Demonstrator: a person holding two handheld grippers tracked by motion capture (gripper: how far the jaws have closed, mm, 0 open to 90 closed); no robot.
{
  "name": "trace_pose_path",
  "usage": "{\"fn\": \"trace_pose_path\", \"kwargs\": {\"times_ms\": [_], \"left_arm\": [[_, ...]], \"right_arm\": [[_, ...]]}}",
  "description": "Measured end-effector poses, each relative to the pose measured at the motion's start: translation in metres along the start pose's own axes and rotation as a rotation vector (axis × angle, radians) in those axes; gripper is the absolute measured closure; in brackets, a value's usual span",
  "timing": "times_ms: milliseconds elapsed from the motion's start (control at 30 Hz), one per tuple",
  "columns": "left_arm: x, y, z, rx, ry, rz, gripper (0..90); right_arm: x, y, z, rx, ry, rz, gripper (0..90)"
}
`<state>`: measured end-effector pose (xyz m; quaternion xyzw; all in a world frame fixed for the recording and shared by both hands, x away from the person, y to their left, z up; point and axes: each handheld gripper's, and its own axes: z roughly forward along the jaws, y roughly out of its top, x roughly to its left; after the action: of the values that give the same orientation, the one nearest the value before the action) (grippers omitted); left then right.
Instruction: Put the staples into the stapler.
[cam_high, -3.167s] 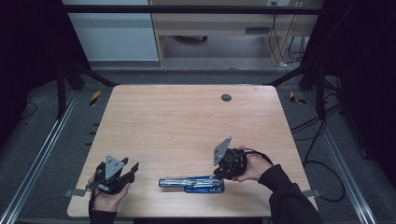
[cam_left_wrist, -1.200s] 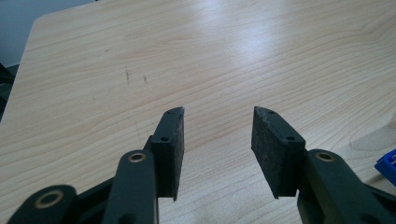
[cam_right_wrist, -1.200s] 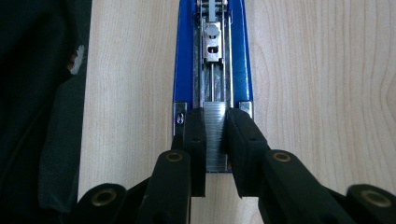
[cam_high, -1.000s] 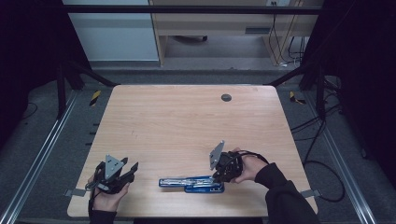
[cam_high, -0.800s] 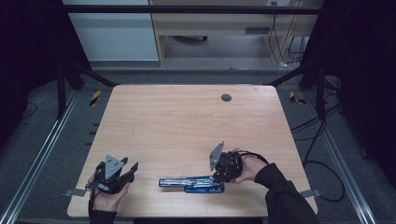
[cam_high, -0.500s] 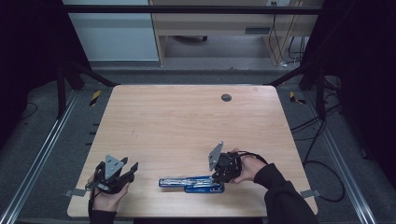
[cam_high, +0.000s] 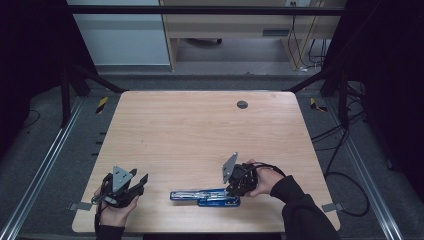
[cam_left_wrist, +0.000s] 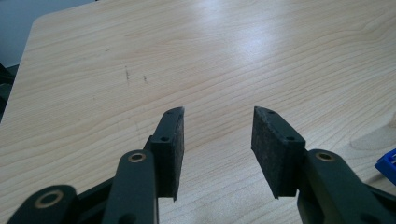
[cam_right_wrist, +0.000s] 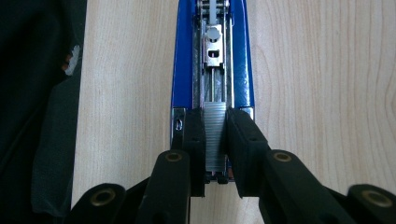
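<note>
Stapler (cam_high: 205, 195) lying opened flat near the front edge of the wooden surface (cam_high: 200, 130), blue body stretched out, metal channel facing up. Right tool (cam_right_wrist: 215, 122) lowered over one end, pinching a silver strip of staples (cam_right_wrist: 215, 135) between its pads, strip sitting in or just above the channel; cannot tell which. Left tool (cam_left_wrist: 217, 140) resting at the front left corner, well apart from the stapler, pads spread on nothing. Loading apparently midway: staples brought to the channel, release and closing of the stapler not yet done.
</note>
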<state>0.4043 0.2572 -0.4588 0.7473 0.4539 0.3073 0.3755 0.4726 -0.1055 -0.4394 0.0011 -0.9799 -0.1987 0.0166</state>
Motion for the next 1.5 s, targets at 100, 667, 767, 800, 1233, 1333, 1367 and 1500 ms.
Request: {"fn": "trace_pose_path", "kwargs": {"times_ms": [100,667,767,800,1233,1333,1367,1500], "left_arm": [[0.000,0.000,0.000,0.001,0.000,-0.001,54.4],[0.000,0.000,0.000,-0.005,-0.004,-0.005,54.4],[-0.001,0.001,-0.001,-0.008,-0.005,-0.004,54.5],[-0.001,0.001,-0.001,-0.008,-0.006,-0.004,54.5],[-0.012,0.005,-0.005,-0.040,-0.051,0.000,61.9],[-0.018,0.007,-0.006,-0.047,-0.070,0.009,65.4],[-0.020,0.007,-0.006,-0.048,-0.075,0.009,66.5],[-0.026,0.008,-0.005,-0.045,-0.102,0.018,71.8]], "right_arm": [[-0.001,-0.001,0.000,0.007,-0.005,0.017,74.9],[0.002,-0.005,-0.008,-0.092,-0.039,0.058,70.1],[0.003,-0.008,-0.012,-0.139,-0.070,0.075,69.0],[0.004,-0.009,-0.013,-0.156,-0.090,0.090,68.7],[0.023,-0.040,-0.030,-0.445,-0.307,0.307,76.3],[0.028,-0.049,-0.027,-0.476,-0.335,0.364,79.9],[0.030,-0.052,-0.026,-0.488,-0.344,0.385,81.7],[0.038,-0.062,-0.023,-0.514,-0.368,0.427,85.4]]}}
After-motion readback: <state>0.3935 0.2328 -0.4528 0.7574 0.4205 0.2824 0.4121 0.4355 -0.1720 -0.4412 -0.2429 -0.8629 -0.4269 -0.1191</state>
